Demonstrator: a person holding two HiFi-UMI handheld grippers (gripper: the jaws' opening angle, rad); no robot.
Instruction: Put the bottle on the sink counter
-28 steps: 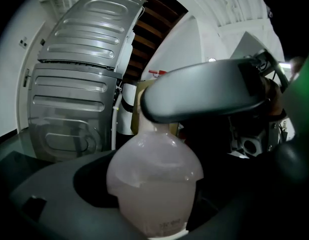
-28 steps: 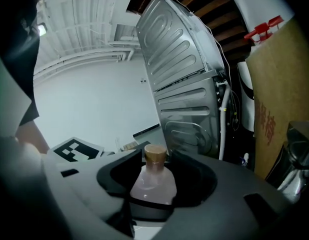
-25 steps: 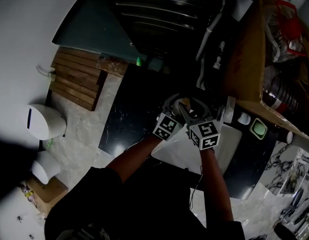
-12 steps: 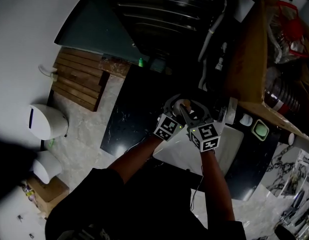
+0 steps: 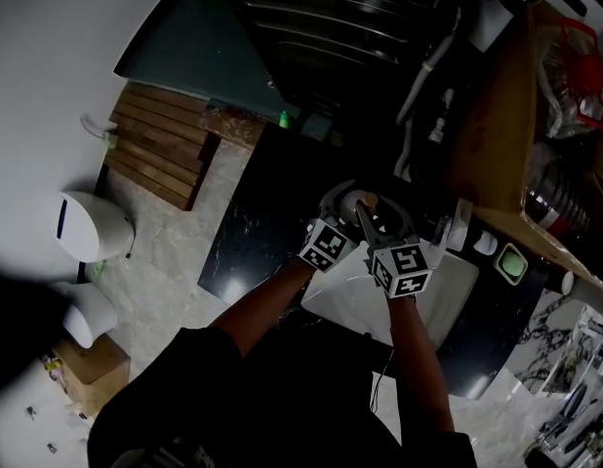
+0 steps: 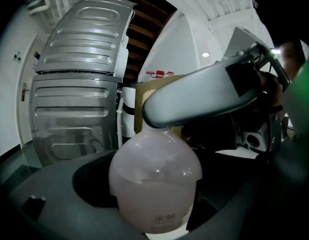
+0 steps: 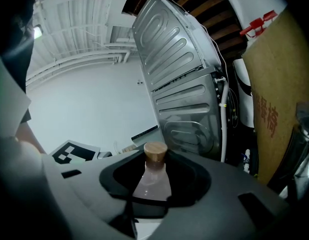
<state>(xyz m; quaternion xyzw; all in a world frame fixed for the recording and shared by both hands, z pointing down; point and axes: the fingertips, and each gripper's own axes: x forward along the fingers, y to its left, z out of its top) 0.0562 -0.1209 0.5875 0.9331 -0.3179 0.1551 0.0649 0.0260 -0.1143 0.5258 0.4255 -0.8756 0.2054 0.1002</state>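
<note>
bottle (image 6: 154, 174) axis vertical, cork (image 7: 155, 151) up | left tool (image 6: 153, 209) clenched on bottle | right tool (image 7: 155, 186) just closed onto bottle

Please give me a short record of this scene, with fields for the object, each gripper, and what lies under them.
object: bottle, round, pinkish, translucent, closed with a wooden stopper
left gripper: closed on the bottle's wide body
right gripper: its fingers have just been closing; the bottle's neck stands between them and they seem to grip it
below: dark counter and a white basin
placement: cannot tell whether the bottle rests on a surface
</note>
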